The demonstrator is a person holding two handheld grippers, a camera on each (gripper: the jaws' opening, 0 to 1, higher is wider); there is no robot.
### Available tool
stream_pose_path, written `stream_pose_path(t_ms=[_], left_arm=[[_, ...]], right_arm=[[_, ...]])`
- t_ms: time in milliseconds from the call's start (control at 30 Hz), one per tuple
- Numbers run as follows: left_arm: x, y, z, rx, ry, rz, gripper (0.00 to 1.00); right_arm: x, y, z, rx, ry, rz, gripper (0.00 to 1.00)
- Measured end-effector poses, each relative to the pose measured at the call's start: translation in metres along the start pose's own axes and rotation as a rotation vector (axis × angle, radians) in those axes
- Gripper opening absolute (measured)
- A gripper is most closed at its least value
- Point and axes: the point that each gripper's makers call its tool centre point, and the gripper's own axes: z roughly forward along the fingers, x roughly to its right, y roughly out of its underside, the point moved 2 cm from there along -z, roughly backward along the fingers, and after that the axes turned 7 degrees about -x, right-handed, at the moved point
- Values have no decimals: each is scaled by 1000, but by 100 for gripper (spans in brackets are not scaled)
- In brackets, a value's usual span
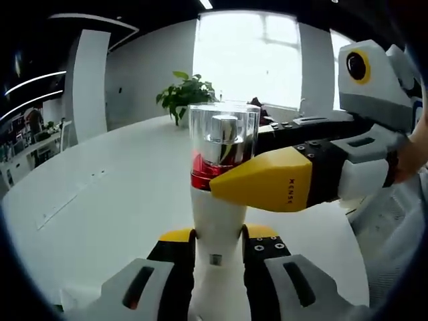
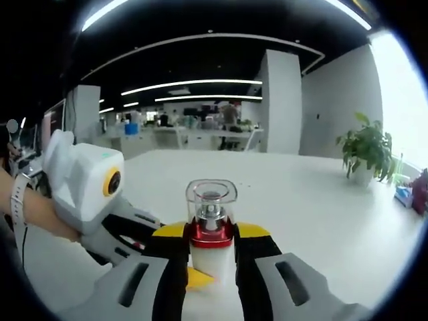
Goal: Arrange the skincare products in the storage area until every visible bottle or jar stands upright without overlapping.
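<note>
Both grippers clamp one bottle, held upright above the white table (image 1: 114,180).

Left gripper view: the left gripper (image 1: 219,244) has its black-and-yellow jaws closed on the bottle (image 1: 218,221) at its white lower body, one jaw each side, touching it. Above the jaws the bottle shows a red band, then a silver pump inside a clear cap. The right gripper (image 1: 231,187) comes in from the right side; its yellow-tipped jaw lies across the bottle at the red band, in front of it. A bit of a person's hand (image 1: 411,150) shows behind that gripper. Potted plant (image 1: 186,93) sits beyond the bottle, on the table's far edge, near a bright window (image 1: 247,53).

Right gripper view: the right gripper (image 2: 211,241) grips the bottle (image 2: 211,251) w/ both jaws pressed to its sides at abt the red band; clear cap and pump stick up above the jaws. The left gripper (image 2: 194,277) reaches in from the left, lower on the bottle; a yellow tip shows just under the right gripper's jaw, beside the white body. A person's wrist (image 2: 33,210) w/ a strap shows behind it. The plant (image 2: 366,150) is well right of the bottle; desks and people sit far behind, too small to detail.
</note>
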Motion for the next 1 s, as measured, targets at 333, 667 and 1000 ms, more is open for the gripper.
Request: stream_pose_path(t_ms=[333,667,1000], left_arm=[[0,2,-5,-8,-22,3,23],[-3,1,-11,-11,-39,1,24],[-1,0,-21,10,-63,-17,19]], right_arm=[[6,6,-3,-15,3,29,32],[0,4,-1,-29,-8,20,26],[3,9,-4,-38,-11,41,30]])
